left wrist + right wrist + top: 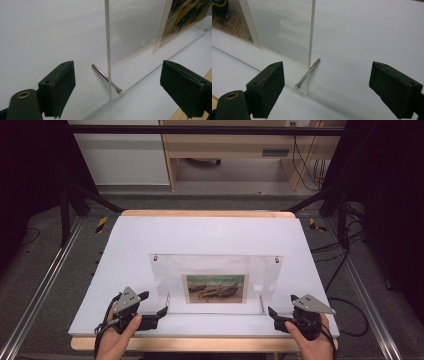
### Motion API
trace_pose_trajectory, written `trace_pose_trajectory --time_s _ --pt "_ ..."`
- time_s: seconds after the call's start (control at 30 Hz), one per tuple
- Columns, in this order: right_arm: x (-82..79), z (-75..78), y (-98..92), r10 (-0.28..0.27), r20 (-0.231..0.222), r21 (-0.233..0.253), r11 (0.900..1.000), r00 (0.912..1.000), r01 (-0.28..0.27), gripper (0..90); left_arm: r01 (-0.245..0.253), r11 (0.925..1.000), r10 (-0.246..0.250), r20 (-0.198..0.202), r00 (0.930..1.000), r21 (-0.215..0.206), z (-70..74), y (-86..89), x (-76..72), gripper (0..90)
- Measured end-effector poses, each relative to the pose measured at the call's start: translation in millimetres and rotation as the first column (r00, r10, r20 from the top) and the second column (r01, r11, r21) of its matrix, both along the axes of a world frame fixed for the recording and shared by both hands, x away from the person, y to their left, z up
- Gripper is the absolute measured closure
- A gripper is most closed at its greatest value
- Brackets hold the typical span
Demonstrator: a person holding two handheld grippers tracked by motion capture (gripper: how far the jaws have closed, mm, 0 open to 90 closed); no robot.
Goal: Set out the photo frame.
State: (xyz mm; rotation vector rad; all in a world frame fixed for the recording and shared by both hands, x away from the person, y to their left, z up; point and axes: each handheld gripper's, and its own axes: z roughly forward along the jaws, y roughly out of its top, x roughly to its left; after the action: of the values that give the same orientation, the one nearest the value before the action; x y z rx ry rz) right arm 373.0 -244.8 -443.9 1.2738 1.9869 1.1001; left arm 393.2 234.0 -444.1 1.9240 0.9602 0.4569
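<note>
Standing: clear acrylic frame (216, 282) upright mid-worktop (210, 232), long axis left-right, boat picture (215, 288) facing the person
Surroundings: metal pins (106, 78) through its lower corners; floor cables (345, 270) beyond
Left gripper (156, 309): jaws apart, empty; near frame's left edge
Right gripper (274, 312): jaws apart, empty; near right edge

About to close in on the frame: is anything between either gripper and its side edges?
Nothing visible. The left gripper and right gripper, both open, face the acrylic frame's edges across bare white tabletop.
</note>
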Motion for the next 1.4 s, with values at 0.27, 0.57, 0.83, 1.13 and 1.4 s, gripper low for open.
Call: trace_pose_trajectory --time_s 0.27,0.57,0.83,1.13,1.4 --pt "-7.2 -2.5 -11.9 -0.048 0.013 -0.030 0.998 0.9987 0.049 12.8 -0.044 0.9967 0.043 0.022 0.9989 0.069 -2.0 13.6 -3.3 10.7" --pt "-12.9 -6.4 -26.1 -0.120 0.006 -0.063 0.991 0.9928 0.120 16.6 -0.105 0.9812 0.096 0.063 0.9934 0.162 -2.5 33.3 -3.9 10.1" --pt "-4.8 -8.7 -32.5 -0.159 -0.001 -0.074 0.985 0.9873 0.159 15.1 -0.115 0.9652 0.111 0.029 0.9934 0.235 -1.4 52.8 1.0 9.3" --pt "13.8 -4.0 -30.5 -0.168 -0.021 -0.084 0.983 0.9855 0.166 11.6 -0.142 0.9637 0.139 0.033 0.9898 0.226 8.9 62.5 15.4 8.8" --pt "43.6 -3.3 -27.7 -0.174 -0.091 -0.118 0.980 0.9806 0.162 10.4 -0.119 0.9662 0.113 0.038 0.9928 0.229 10.5 57.1 41.6 8.8"
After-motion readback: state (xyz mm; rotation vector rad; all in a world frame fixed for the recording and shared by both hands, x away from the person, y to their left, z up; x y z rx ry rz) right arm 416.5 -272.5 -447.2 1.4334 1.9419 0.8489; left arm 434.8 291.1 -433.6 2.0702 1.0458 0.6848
